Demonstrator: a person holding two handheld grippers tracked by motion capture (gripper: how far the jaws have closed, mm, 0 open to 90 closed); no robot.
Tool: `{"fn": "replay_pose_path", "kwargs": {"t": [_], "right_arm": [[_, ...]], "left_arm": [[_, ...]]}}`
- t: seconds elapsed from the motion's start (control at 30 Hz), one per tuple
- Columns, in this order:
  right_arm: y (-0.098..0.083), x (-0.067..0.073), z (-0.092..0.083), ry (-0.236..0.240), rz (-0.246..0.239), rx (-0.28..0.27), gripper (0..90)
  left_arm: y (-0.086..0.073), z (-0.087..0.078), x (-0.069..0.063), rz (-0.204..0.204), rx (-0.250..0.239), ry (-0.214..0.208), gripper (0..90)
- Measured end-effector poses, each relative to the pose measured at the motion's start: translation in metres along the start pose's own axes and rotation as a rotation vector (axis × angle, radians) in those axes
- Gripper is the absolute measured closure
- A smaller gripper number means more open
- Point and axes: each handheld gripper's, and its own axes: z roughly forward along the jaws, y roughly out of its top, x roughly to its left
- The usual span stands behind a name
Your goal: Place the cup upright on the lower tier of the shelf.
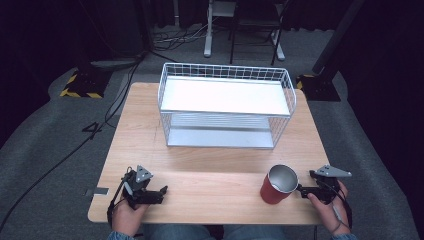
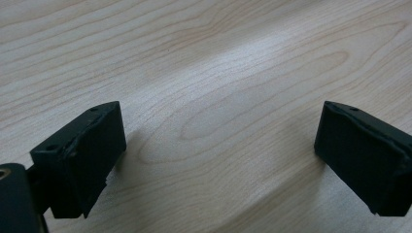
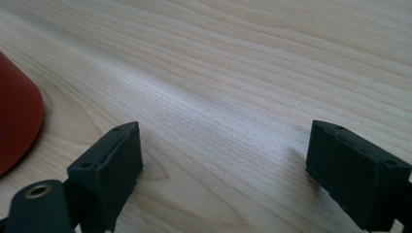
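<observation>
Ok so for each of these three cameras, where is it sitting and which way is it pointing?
High view: above the person's side, looking forward and down on the wooden table, the white wire shelf rack, the red cup, and both hands with the left tool and right tool.
Left gripper view: on the left tool, looking low along its open jaws at bare tabletop.
Right gripper view: on the right tool, jaws open, the cup at its left edge.
Shared: the high and right gripper views both show the cup.

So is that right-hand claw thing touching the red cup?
Apart. In the right gripper view, the right gripper has its jaws spread wide over bare wood, and the red cup sits off to the side with tabletop between them.
</observation>
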Motion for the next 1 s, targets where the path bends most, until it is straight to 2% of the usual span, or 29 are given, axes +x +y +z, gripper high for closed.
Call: {"fn": "replay_pose_path", "kwargs": {"t": [0.4, 0.7, 0.77, 1.0], "right_arm": [[0.000, 0.000, -0.001, 0.004, 0.000, 0.002, 13.8], [-0.003, 0.001, -0.004, 0.006, -0.006, -0.005, 17.8], [-0.003, 0.002, -0.005, 0.015, -0.010, -0.013, 20.5], [-0.004, 0.008, -0.013, 0.021, -0.014, -0.058, 19.3]], "left_arm": [[0.002, 0.002, 0.002, 0.003, -0.001, -0.003, 4.4], [0.005, 0.004, 0.004, 0.008, 0.003, -0.006, 4.1], [0.006, 0.005, 0.005, 0.011, 0.000, -0.008, 4.0], [0.006, 0.005, 0.006, 0.012, 0.001, -0.008, 4.0]]}}
